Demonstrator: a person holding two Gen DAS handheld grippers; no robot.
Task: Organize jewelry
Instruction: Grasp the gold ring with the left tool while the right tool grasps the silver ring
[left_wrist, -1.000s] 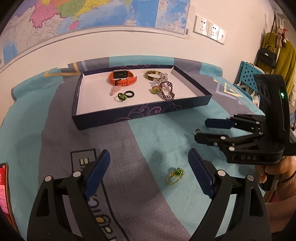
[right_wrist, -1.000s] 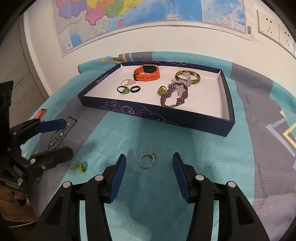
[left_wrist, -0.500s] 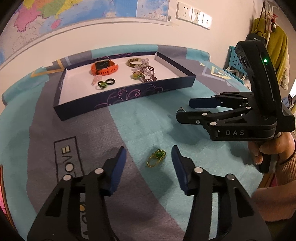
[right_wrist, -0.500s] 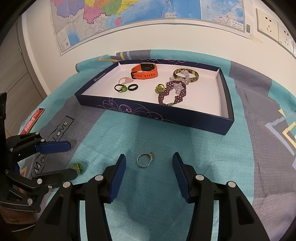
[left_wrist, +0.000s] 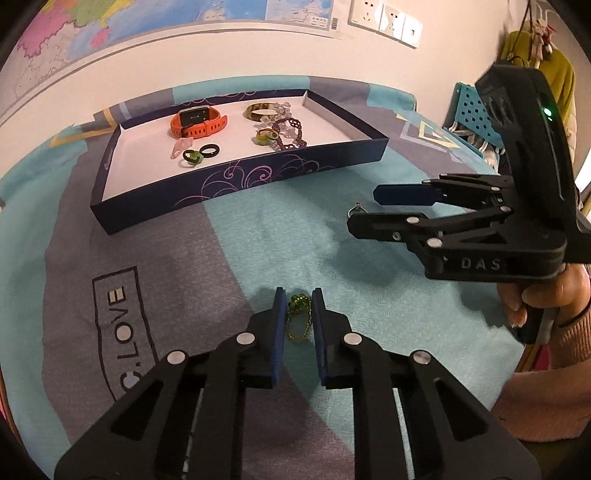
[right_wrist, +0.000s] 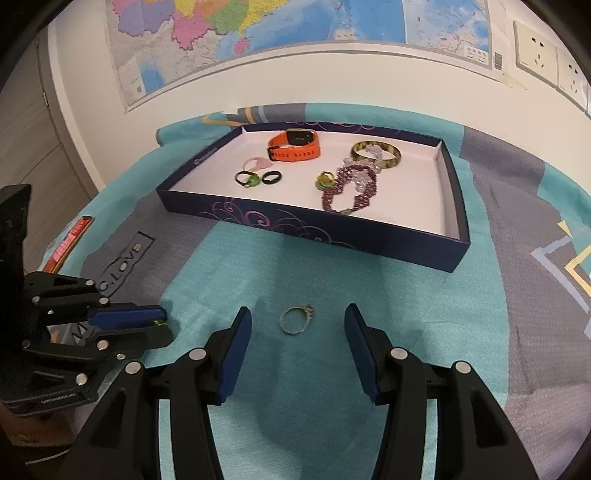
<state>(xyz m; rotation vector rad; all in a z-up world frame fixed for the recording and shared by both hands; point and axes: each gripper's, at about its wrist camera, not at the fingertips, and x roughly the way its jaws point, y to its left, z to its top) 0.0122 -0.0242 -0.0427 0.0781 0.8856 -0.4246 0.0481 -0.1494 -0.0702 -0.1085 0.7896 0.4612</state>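
Note:
A gold ring with a green stone (left_wrist: 300, 302) lies on the teal cloth between the blue pads of my left gripper (left_wrist: 297, 292). Its jaws are closing, and both pads touch the ring's sides. In the right wrist view only a green speck of this ring (right_wrist: 159, 323) shows at the left gripper (right_wrist: 166, 324). A silver ring (right_wrist: 307, 310) lies flat on the cloth, between the tips of my right gripper (right_wrist: 297, 312) and well apart from both. That gripper (left_wrist: 364, 208) stands open. Behind them sits the dark blue box (left_wrist: 240, 184), holding an orange watch (left_wrist: 197, 122), a bangle (left_wrist: 260, 110), a purple bracelet (left_wrist: 290, 133) and several rings.
The table wears a teal and grey cloth (right_wrist: 332, 280) and backs onto a wall with a map and sockets. A red flat object (right_wrist: 70, 240) lies at its left edge. A blue perforated rack (left_wrist: 472, 114) stands past the right edge. A hand (left_wrist: 546, 291) grips the right gripper's handle.
My left gripper's jaws have come together from wide apart to the sides of the green-stone ring, and it has shifted so the ring sits centred. The right gripper has stayed as it was.

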